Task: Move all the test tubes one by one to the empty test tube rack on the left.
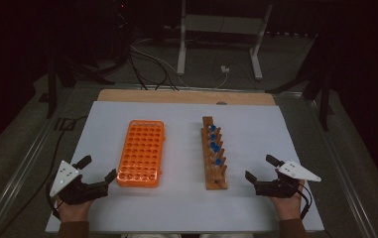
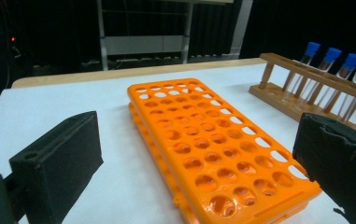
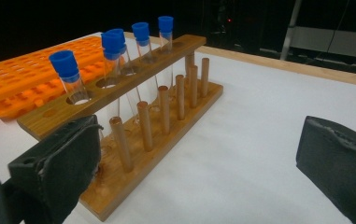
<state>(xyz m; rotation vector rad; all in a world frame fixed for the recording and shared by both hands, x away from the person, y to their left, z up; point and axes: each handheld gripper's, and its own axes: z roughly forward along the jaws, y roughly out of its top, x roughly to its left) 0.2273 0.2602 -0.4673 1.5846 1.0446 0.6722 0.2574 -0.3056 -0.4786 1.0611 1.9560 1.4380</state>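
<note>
An orange tube rack (image 1: 141,152) with many empty holes lies left of centre on the white table; up close the orange rack (image 2: 213,144) fills the space between my left jaws. A wooden rack (image 1: 214,153) right of centre holds several clear tubes with blue caps (image 3: 112,39). My left gripper (image 1: 97,168) rests near the front left corner, open and empty, just left of the orange rack. My right gripper (image 1: 262,167) rests at the front right, open and empty, a short way right of the wooden rack (image 3: 161,116).
The white table top (image 1: 256,129) ends in a wooden strip at the back. Beyond it on the dark floor stand a white frame (image 1: 221,29) and loose cables (image 1: 147,59). Metal rails run along both sides of the table.
</note>
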